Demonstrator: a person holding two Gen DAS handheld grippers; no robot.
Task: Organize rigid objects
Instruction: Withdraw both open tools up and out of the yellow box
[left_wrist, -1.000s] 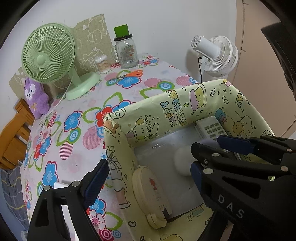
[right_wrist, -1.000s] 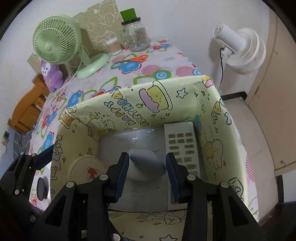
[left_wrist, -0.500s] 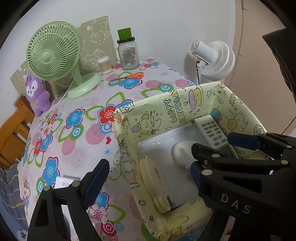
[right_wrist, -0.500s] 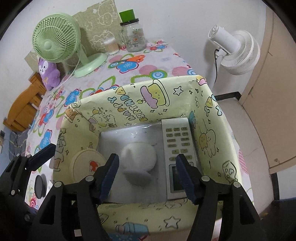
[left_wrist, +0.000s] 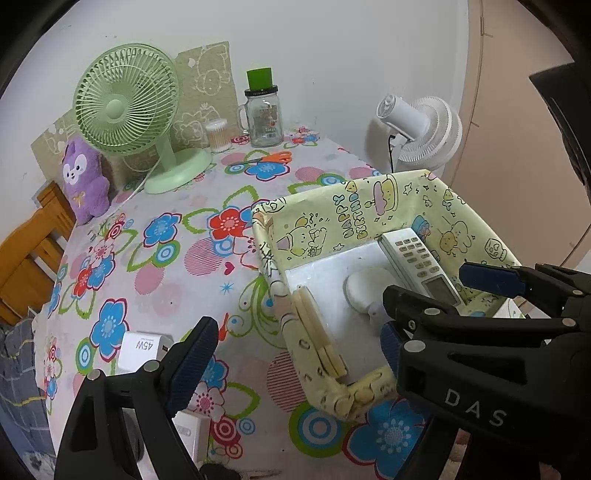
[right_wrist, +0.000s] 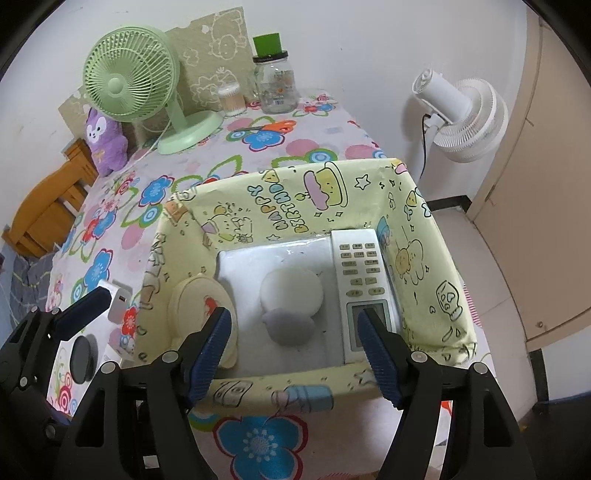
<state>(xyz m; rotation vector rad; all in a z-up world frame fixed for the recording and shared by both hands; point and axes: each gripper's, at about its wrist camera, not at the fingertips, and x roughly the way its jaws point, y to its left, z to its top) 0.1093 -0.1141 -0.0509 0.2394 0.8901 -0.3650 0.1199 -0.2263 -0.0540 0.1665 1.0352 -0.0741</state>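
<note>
My right gripper (right_wrist: 293, 350) fingers are opening, empty, above the white mouse (right_wrist: 291, 291) at frame centre. It lies in the yellow box (right_wrist: 436, 266). My left gripper (left_wrist: 295, 354) fingers stand wide, empty.

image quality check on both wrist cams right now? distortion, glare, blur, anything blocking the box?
Left wrist: heavy fisheye bend, dark corner vignette; sharp, soft even light; the right gripper, jaws opening, covers the yellow box's near right corner. Right wrist: same curvature; small glare patches on the box's glossy white floor; remote crisp; nothing between the jaws.
</note>
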